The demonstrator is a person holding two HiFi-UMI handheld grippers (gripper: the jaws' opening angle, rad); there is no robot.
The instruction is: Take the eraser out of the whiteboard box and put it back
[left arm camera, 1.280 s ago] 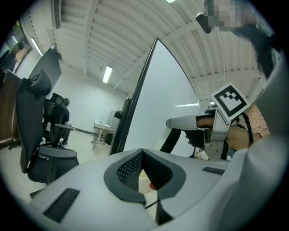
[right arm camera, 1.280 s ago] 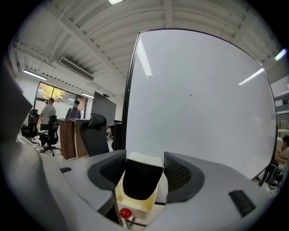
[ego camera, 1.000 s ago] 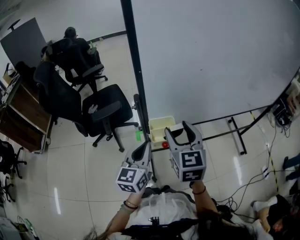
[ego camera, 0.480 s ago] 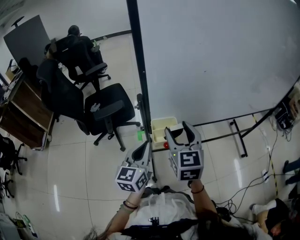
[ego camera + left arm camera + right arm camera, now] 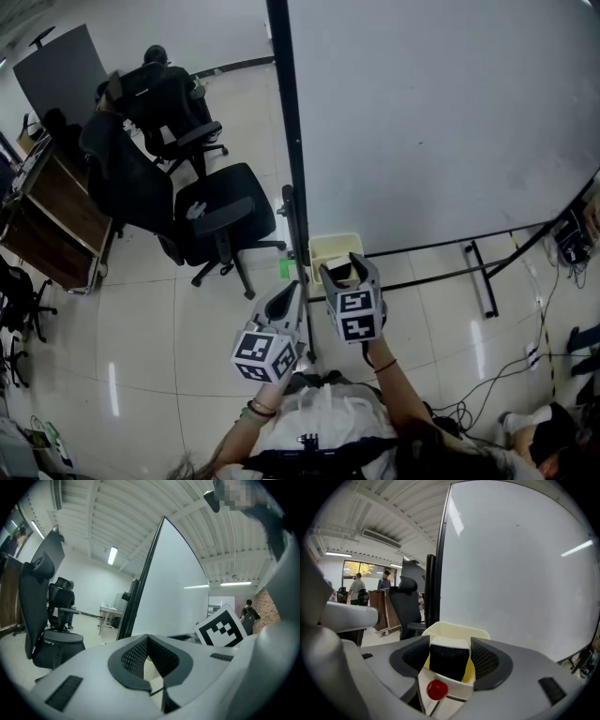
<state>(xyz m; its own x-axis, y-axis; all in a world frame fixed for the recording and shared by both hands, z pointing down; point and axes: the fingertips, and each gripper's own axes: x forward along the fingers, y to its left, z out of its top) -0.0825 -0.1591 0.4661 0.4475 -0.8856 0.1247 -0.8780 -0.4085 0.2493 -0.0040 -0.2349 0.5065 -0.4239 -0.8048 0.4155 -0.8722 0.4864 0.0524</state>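
The eraser (image 5: 449, 660), white-backed with black felt, sits between the pads of my right gripper (image 5: 450, 645), low inside the pale yellow whiteboard box (image 5: 457, 630). The jaws are opening, and the pads stand just off the eraser's sides. In the head view the right gripper (image 5: 352, 266) dips into the box (image 5: 322, 247) at the foot of the whiteboard (image 5: 441, 112). A red knob (image 5: 437, 689) shows at the box's front. My left gripper (image 5: 293, 292) hangs to the left of the box, shut and holding nothing, its pads meeting in the left gripper view (image 5: 149, 644).
The whiteboard's black post (image 5: 291, 159) rises just left of the box. Black office chairs (image 5: 220, 211) stand on the tiled floor at the left, with a wooden desk (image 5: 52, 220) beyond. The board's stand legs (image 5: 478, 272) and cables (image 5: 525, 352) lie at the right.
My right gripper has sunk and moved forward, so its jaws now reach into the yellow box. The left gripper has stayed where it was.
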